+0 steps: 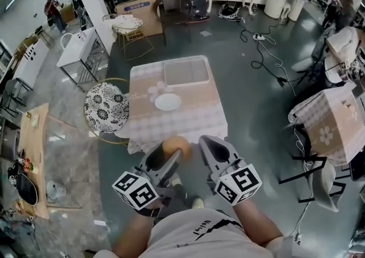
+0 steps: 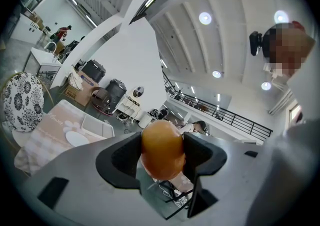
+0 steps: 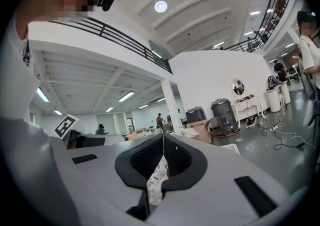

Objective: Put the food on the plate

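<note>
My left gripper [image 1: 174,149] [image 2: 162,147] is shut on an orange round piece of food [image 2: 162,150], also seen as the orange food [image 1: 175,145] in the head view, held up in front of the person, short of the table. My right gripper [image 1: 210,144] [image 3: 163,154] is beside it, shut with nothing between its jaws. A white plate [image 1: 167,101] lies on the small table [image 1: 197,117] with the pale checked cloth, ahead of both grippers. The plate [image 2: 77,139] also shows small at the lower left of the left gripper view.
A grey tray [image 1: 186,72] sits at the table's far end. A black-and-white patterned chair [image 1: 106,108] stands at the table's left. Another covered table [image 1: 336,123] and cables [image 1: 268,51] are to the right. People stand far off at the back left.
</note>
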Tool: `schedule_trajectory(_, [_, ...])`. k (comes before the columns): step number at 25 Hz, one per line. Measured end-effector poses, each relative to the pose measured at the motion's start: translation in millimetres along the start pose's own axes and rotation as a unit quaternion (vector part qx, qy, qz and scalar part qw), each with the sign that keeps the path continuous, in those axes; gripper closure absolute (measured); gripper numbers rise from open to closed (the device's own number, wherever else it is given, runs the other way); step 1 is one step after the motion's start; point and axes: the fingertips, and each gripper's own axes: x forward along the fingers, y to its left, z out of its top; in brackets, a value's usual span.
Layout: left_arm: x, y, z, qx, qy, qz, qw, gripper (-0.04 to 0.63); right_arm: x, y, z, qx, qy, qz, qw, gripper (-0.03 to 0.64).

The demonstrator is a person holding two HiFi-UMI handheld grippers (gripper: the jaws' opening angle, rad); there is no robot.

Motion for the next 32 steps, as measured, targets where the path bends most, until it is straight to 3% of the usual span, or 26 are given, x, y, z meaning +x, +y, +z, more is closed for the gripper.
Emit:
schedule_trajectory(16, [19.8,68.9,38.9,-0.001,0.001,0.01,0.9999,0.334,79.9,-12.2,-7.7,0.007,0.014,-0.001,1.0,0.6])
schedule_trajectory(32, [61.4,170.7,72.8,0.007,0.045,0.006,0.999,0.334,172.4,-34.5,-23.2,0.022,0.035,-0.037,0.998,0.6])
